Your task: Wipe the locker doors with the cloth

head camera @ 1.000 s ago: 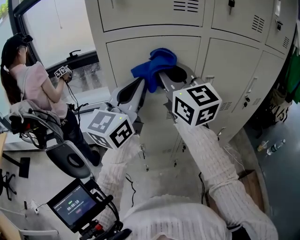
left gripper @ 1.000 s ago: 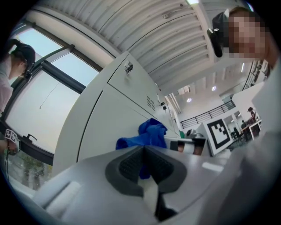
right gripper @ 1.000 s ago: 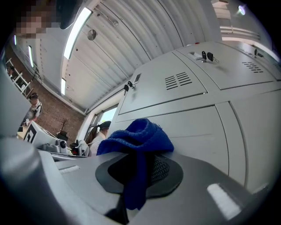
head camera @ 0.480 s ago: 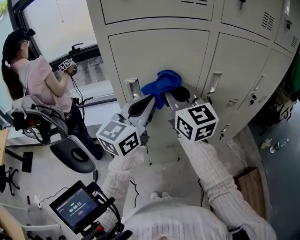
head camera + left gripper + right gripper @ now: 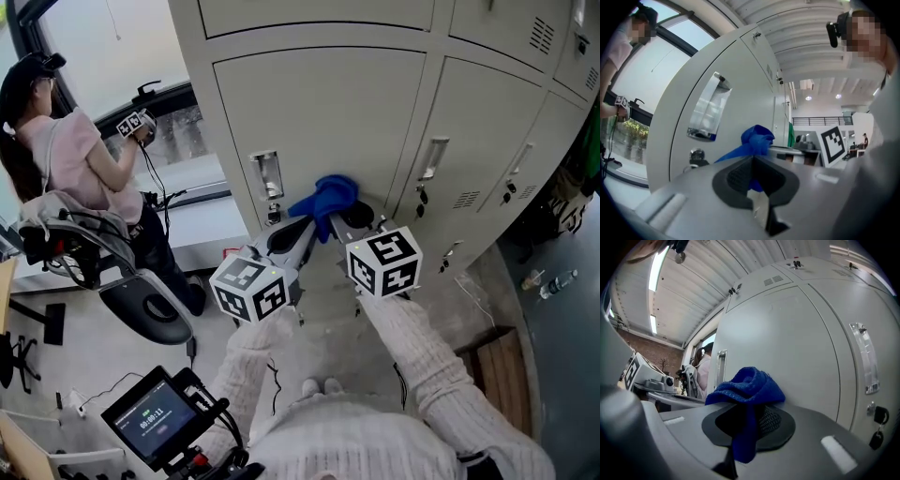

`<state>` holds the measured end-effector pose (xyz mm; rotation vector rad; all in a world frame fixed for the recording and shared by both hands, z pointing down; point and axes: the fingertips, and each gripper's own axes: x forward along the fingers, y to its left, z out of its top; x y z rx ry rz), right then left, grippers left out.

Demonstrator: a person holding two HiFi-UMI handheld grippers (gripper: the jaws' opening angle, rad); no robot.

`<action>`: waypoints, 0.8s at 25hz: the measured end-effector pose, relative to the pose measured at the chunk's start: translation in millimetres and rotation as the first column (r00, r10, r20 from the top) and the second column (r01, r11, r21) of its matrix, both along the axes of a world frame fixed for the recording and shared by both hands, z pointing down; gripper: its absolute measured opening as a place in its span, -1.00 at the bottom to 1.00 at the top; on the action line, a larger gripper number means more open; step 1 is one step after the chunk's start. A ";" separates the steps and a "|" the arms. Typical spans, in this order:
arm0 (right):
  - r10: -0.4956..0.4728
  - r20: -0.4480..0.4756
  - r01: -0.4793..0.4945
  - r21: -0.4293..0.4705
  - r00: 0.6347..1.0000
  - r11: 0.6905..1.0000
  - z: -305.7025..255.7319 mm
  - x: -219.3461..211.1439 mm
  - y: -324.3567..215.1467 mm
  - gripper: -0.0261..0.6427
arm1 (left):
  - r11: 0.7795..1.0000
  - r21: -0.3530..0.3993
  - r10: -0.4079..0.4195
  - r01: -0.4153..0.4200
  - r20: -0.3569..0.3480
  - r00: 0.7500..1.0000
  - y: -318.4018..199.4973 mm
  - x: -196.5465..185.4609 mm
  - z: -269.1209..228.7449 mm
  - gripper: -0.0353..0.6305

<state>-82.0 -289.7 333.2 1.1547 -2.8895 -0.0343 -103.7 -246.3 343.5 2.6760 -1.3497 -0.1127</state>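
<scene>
The left gripper [image 5: 302,228] at seven o'clock and the right gripper [image 5: 349,218] at five both clamp the crumpled blue terry cloth [image 5: 324,197], pressing it against the pale grey metal locker door [image 5: 328,112] low down (probably for even wiping pressure).

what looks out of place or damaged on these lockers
Nothing stands out. The pale grey metal locker doors sit shut and flush, and the bunched blue cloth is pinched by both the left gripper and right gripper against one door.
</scene>
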 end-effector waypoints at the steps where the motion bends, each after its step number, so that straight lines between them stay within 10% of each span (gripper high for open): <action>1: -0.002 -0.010 0.002 -0.008 1.000 1.000 4.4 -0.2 0.3 -0.78 | 1.000 -0.015 -0.001 0.001 -0.003 1.000 0.0 0.4 6.0 -0.88; 20: -0.015 -0.071 -0.005 -0.272 0.997 0.962 102.8 -2.0 1.9 -0.78 | 0.973 -0.229 0.005 -0.009 -0.016 1.000 4.9 9.7 91.5 -0.88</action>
